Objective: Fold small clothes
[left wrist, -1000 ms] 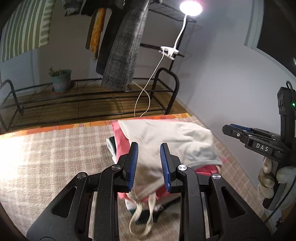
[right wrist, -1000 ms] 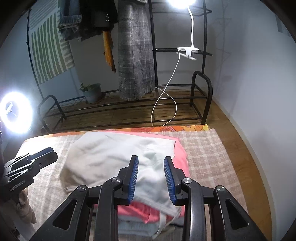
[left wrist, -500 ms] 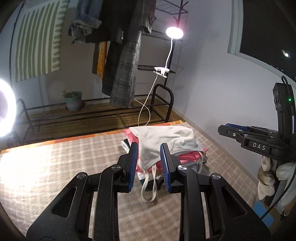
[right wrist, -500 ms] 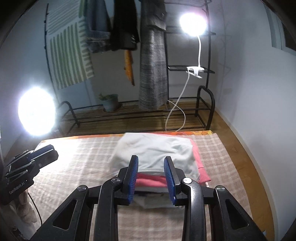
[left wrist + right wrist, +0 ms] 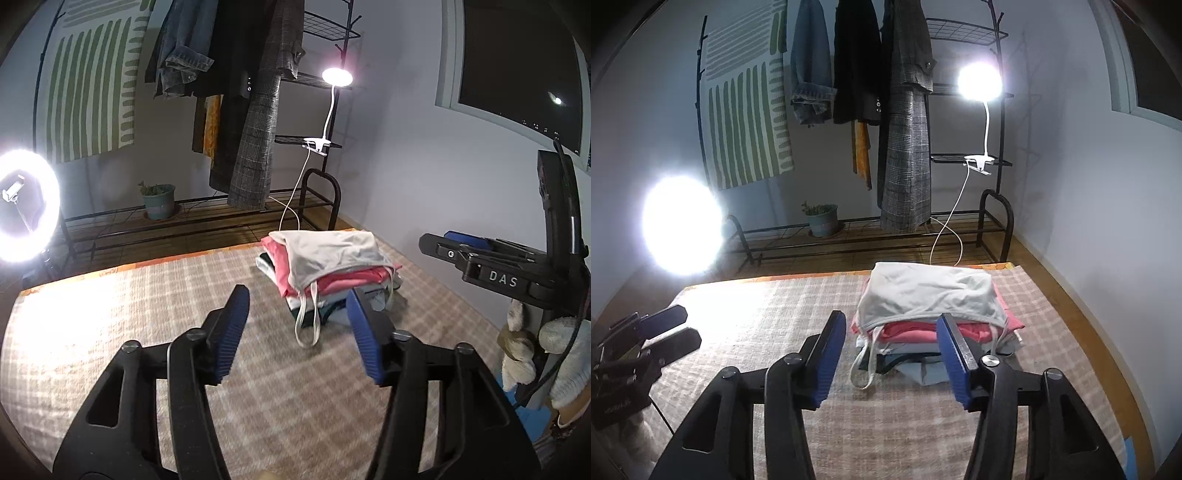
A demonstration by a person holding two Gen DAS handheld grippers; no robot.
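Both the left gripper [image 5: 297, 328] and the right gripper [image 5: 892, 354] are now pulled back from the pile of folded clothes [image 5: 932, 314], where a second ago they were close over it; their jaws are opening and nothing is held between them. The white top [image 5: 332, 253] is judged as placed, so this garment seems finished. The pile is found beyond the grippers on the checked cloth [image 5: 775, 314], white on pink, with straps hanging at its near edge.

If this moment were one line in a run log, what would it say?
left gripper: opening, empty | right gripper: opening, empty | white top: folded, atop pile | straps: dangling onto mat
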